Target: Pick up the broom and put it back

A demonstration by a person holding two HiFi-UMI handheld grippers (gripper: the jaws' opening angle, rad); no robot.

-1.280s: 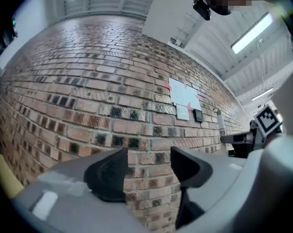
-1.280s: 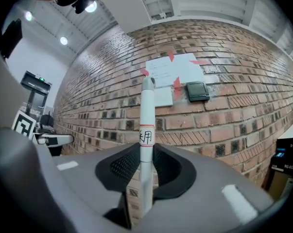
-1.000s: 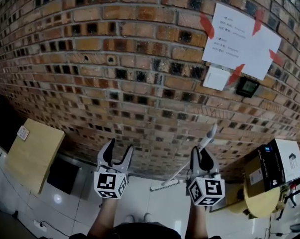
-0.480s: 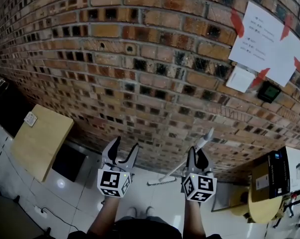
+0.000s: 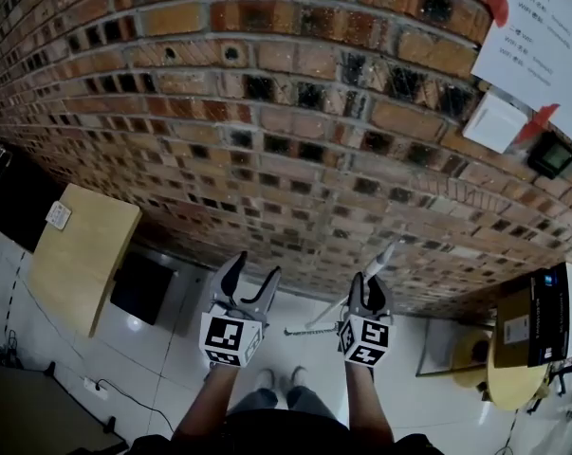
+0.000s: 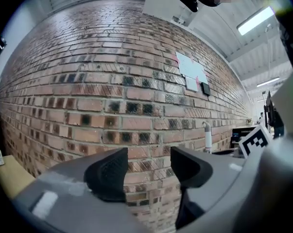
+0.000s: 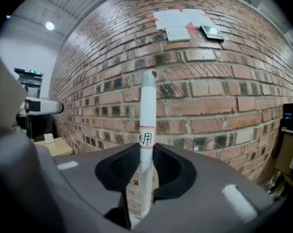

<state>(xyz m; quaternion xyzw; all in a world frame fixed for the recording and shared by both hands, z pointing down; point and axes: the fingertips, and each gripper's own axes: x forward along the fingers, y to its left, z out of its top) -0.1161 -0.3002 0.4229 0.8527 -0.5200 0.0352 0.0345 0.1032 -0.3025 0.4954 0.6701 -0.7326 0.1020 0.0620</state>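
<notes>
Head view: the right gripper (image 5: 366,287) covers the middle of the broom (image 5: 388,259). Only its pale upper handle, slanting up toward the brick wall (image 5: 267,112), and a thin bar low by the floor (image 5: 295,373) show. The bristles cannot be made out. In the right gripper view the jaws are pressed together on the white handle, just below a red-edged label (image 7: 146,139); the handle's lower end drops out of sight between them. In the left gripper view the left gripper (image 5: 252,273) has its jaws well apart, with only brick behind the gap. The papers (image 5: 542,50) taped high on the wall and the cardboard box (image 5: 518,325) are cut off by the right frame edge. A wooden table (image 5: 77,254) stands against the wall at the left, well apart from both grippers. Between it and the box, the pale floor along the foot of the wall lies open, and the broom's low bar sits there near the wall's base.
</notes>
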